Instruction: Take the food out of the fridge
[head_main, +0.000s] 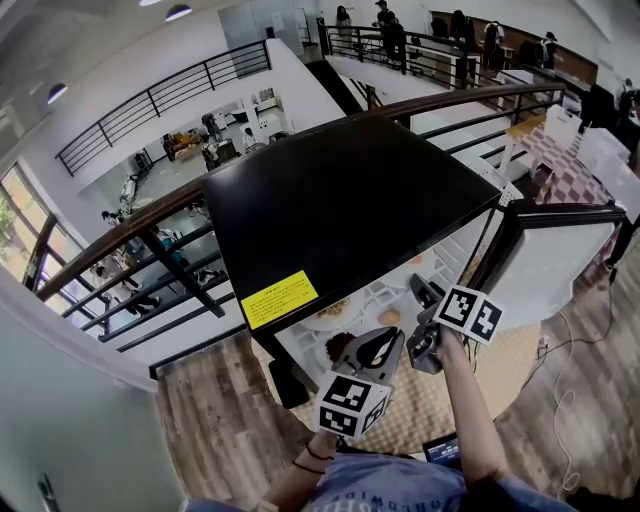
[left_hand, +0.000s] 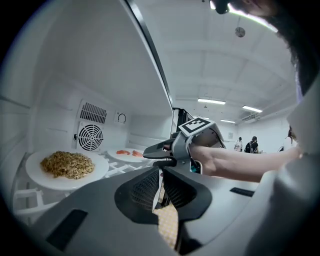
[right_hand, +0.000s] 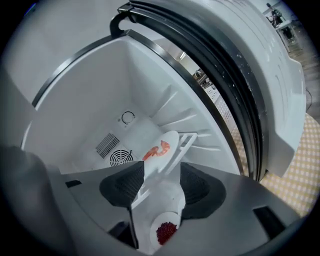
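- Behind the fridge (head_main: 340, 200) runs a railing (head_main: 150, 240). The fridge's black top hides most of the shelf (left_hand: 120, 169) in the head view, and its door (head_main: 560, 265) stands open.
- Food sits inside on the shelf on three plates: one grain plate (left_hand: 67, 167), one orange plate (left_hand: 127, 154) and one red plate (right_hand: 165, 231). The red plate is partly cut off by the right gripper (right_hand: 160, 182).
- The right gripper's jaws are spread wide, pinching nothing, and point at the orange plate.
- The left gripper (left_hand: 161, 175) has its jaws pressed together and empty, in front of the shelf.
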